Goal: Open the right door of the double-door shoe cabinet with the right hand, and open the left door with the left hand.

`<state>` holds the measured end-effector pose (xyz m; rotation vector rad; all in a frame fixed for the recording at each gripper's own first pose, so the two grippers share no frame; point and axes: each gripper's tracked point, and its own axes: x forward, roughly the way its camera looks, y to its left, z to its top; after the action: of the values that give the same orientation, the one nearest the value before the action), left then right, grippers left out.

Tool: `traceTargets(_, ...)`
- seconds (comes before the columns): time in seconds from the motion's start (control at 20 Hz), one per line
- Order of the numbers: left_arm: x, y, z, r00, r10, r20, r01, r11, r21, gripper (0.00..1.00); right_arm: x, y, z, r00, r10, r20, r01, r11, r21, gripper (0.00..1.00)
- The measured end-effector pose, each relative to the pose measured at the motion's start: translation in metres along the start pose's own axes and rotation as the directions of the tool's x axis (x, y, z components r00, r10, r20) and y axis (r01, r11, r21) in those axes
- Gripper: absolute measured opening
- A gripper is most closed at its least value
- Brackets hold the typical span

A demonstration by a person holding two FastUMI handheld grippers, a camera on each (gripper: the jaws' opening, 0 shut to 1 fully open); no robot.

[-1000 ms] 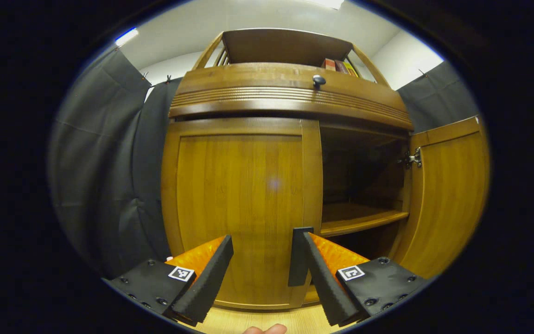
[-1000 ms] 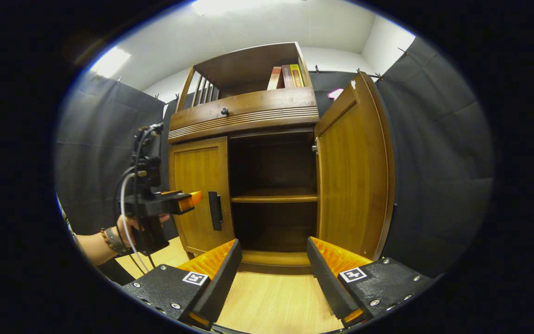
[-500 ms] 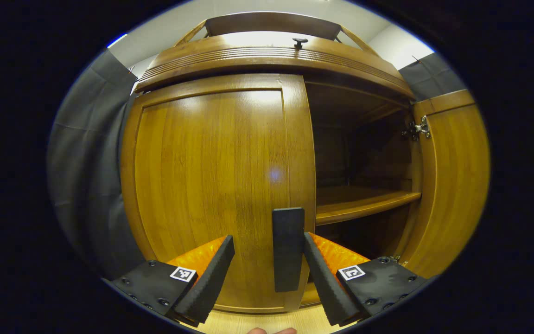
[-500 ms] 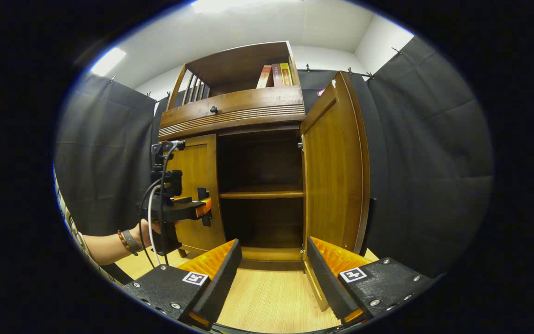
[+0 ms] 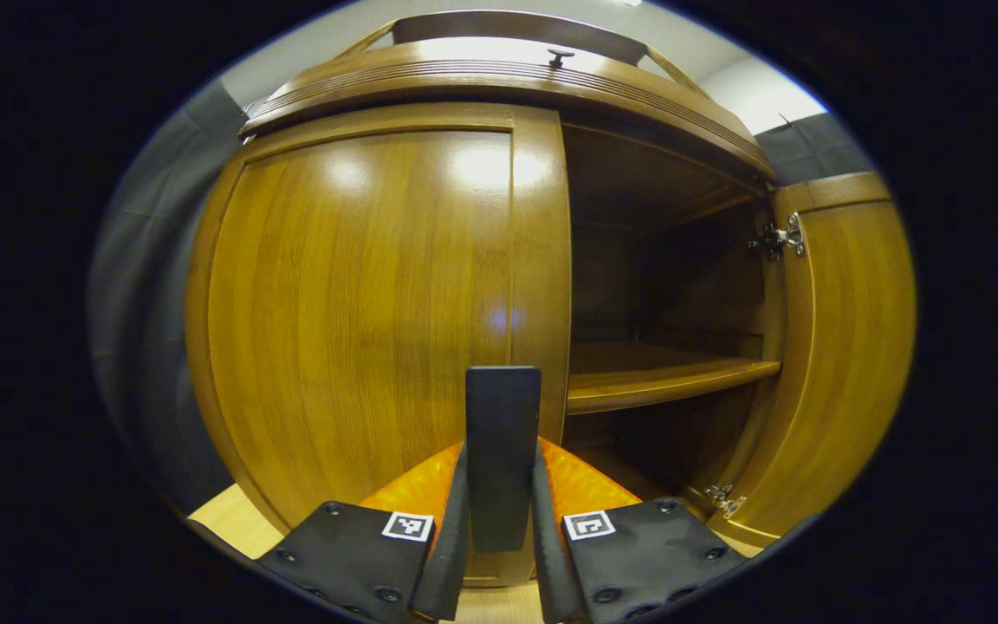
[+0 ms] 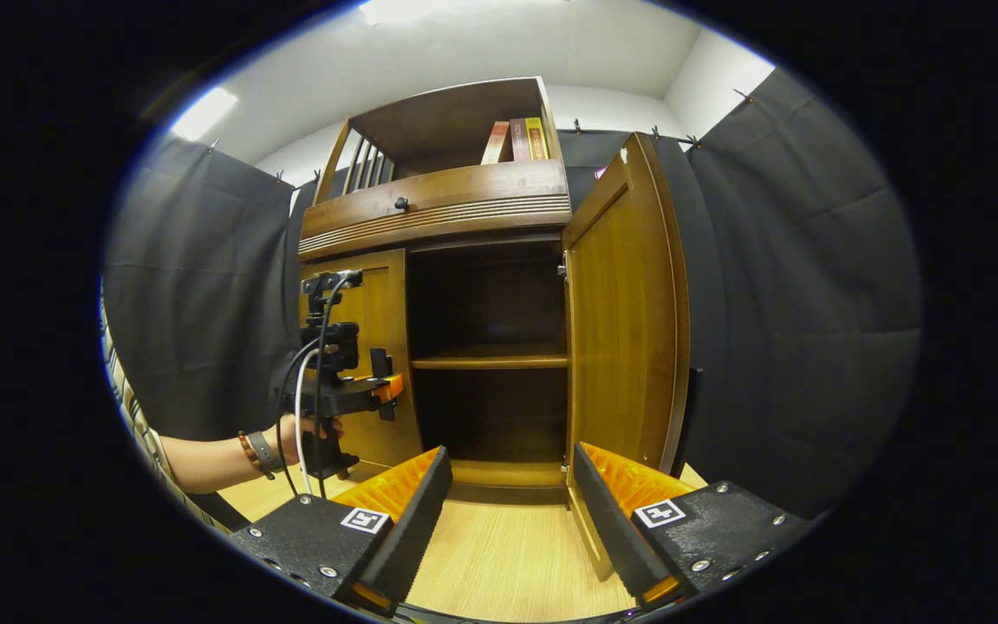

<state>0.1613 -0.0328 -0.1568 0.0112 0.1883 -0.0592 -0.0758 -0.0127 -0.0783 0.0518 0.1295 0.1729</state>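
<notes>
Left gripper (image 5: 501, 520) is pinching the left door's handle (image 5: 502, 433), door (image 5: 360, 303) closed; right gripper (image 6: 512, 511) is hanging spread before the swung-out right door (image 6: 629, 321).

1 shoe cabinet (image 6: 464, 208), 2 doors (image 5: 360, 303) (image 6: 629, 321), 3 books (image 6: 516, 139), 2 grippers (image 5: 499, 520) (image 6: 508, 520)
</notes>
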Motion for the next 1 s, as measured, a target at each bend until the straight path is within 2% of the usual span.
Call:
traceTargets(0.15, -0.003, -0.001, -0.002, 1.0, -0.006, -0.02, 0.006, 1.0, -0.023, 0.36, -0.005, 0.003, 0.001, 1.0, 0.002, 0.005, -0.002, 1.0, -0.01, 0.87)
traceTargets(0.55, -0.076, 0.012, 0.0, 0.998, 0.023, -0.062, -0.023, 1.0, 0.0, 0.35, -0.011, 0.013, -0.002, 1.0, 0.026, 0.006, -0.026, 1.0, -0.002, 0.87)
traceTargets(0.75, -0.119, 0.029, 0.0, 0.997, 0.041, -0.062, -0.042, 0.999, -0.02, 0.34, 0.001, 0.024, -0.004, 0.997, 0.078, -0.004, -0.078, 0.997, 0.001, 0.88)
traceTargets(0.85, -0.139, 0.041, 0.001, 0.996, 0.062, -0.063, -0.063, 0.998, -0.026, 0.36, 0.009, 0.031, -0.002, 0.994, 0.111, -0.004, -0.111, 0.994, 0.001, 0.88)
traceTargets(1.0, -0.172, 0.064, 0.002, 0.99, 0.13, -0.058, -0.132, 0.991, -0.036, 0.33, 0.023, 0.047, 0.002, 0.989, 0.146, 0.01, -0.146, 0.989, 0.003, 0.88)
